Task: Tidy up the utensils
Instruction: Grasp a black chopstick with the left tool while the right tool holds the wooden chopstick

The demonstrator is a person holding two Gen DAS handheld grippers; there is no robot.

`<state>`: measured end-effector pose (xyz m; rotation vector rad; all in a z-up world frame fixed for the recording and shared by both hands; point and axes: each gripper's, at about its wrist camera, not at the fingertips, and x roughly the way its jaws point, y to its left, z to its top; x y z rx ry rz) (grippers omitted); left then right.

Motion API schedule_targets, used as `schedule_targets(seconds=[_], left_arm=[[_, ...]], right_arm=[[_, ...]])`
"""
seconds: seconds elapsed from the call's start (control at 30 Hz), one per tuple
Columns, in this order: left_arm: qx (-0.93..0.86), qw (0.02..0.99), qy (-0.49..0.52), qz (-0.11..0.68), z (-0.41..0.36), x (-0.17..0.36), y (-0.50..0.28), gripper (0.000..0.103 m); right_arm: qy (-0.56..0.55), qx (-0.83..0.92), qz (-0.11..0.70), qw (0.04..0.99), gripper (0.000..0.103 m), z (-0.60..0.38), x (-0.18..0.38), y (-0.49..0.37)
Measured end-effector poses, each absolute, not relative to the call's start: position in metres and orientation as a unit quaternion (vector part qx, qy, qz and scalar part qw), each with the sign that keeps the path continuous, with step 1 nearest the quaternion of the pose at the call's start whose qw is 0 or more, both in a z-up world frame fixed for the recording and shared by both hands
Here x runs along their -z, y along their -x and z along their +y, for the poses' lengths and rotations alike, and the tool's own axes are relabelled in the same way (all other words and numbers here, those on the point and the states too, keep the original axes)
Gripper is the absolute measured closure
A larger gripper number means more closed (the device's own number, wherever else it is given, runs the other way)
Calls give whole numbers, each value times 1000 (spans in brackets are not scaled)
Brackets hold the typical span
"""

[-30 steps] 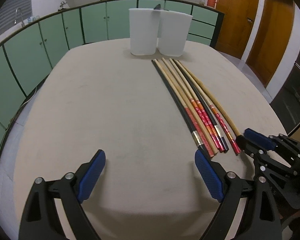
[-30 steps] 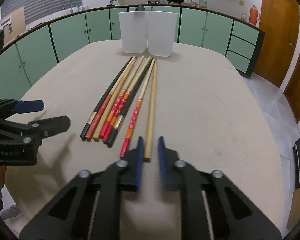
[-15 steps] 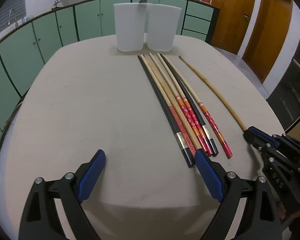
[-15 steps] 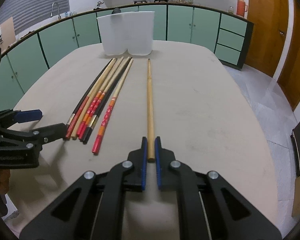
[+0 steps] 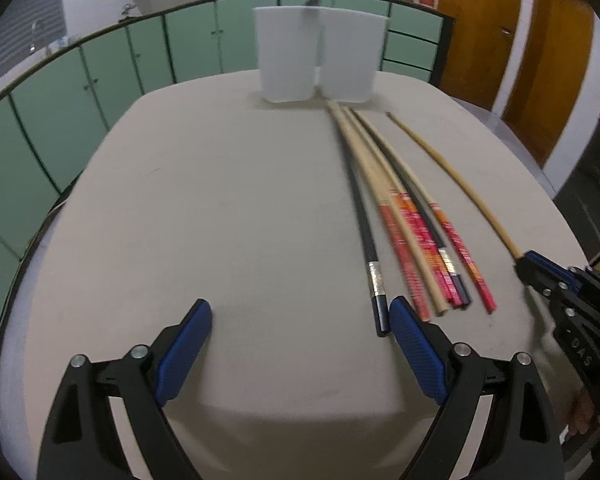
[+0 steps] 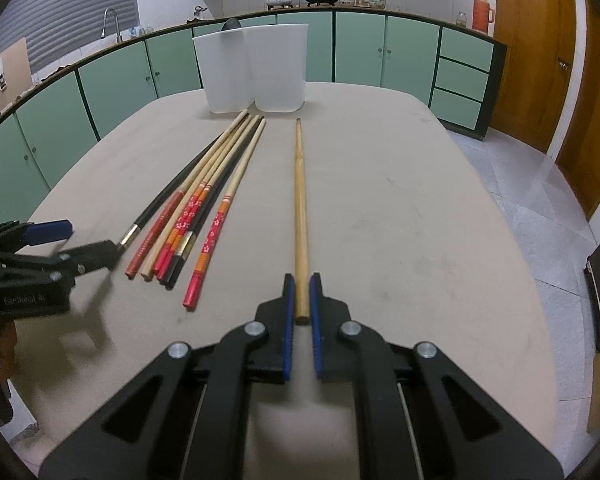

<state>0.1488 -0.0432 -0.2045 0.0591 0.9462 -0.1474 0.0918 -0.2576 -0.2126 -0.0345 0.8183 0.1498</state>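
Right wrist view, left to right: left gripper point(image 6: 70, 240) fingers spread, empty, left of chopstick bundle point(image 6: 196, 208) on tabletop point(image 6: 420, 220); right gripper point(image 6: 302, 304) fingers pinching plain wooden chopstick point(image 6: 300, 200) right of bundle; white holders point(image 6: 256, 68) beyond.

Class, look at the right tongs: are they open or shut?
Shut. The right tongs are closed on the near end of the plain wooden chopstick, blue pads pressing both sides.

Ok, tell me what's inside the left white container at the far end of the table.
A dark rounded utensil tip sticks up above the rim of the left white container. The container's frosted walls hide the rest of it and anything else inside.
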Motion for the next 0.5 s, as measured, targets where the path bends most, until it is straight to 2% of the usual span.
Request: schedule_targets(seconds=[0.27,0.37,0.5], left_arm=[[73,887,-29,455,-40,205,-147,21],[73,889,-39,450,-44,206,-145,24],[74,890,-38,448,-45,205,-144,25]], right_arm=[[13,-84,395,915,90,-257,212,-88],[2,-94,395,914,80,-259,212,-87],[3,-103,391,915,77,-257,212,-83]])
